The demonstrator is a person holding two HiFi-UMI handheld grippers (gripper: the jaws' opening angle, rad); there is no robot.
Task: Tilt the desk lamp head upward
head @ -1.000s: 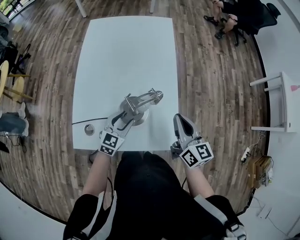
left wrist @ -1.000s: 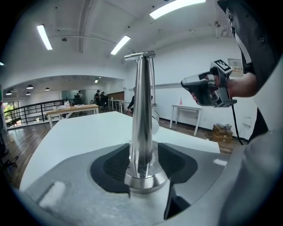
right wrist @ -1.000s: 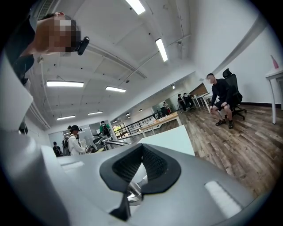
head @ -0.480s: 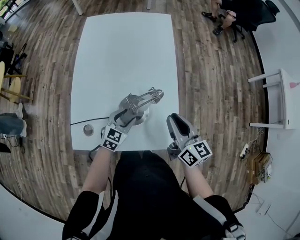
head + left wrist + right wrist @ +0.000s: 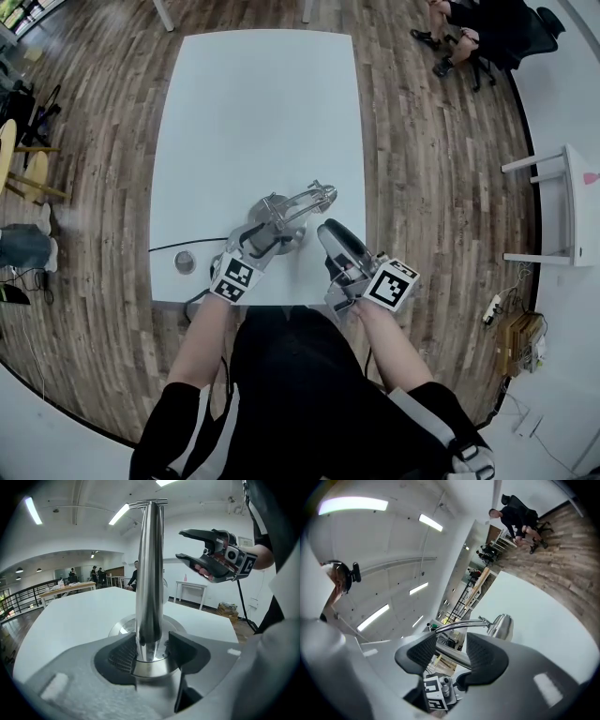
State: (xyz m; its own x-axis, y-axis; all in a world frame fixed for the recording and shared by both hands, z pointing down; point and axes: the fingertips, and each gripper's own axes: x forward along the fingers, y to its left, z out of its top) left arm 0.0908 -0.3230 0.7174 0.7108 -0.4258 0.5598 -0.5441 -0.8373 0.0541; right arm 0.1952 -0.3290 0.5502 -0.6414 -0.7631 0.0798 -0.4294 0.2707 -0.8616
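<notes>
Beside the lamp (image 5: 285, 212), the right tool (image 5: 329, 232) (jaws just opening, empty) has arrived.

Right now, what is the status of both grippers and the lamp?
Left gripper just opened, jaws astride the lamp post near its base. Right gripper just opened, empty, short of the lamp arm. Lamp head untouched. Nothing in the way.

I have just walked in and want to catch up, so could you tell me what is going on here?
A person is working on a chrome desk lamp on the white table with two handheld grippers. The left gripper straddles the lamp's post at its base, its fingers just opened wider and not clamped. The right gripper hovers in the air near the lamp head, its fingers just opening with nothing between them.
</notes>
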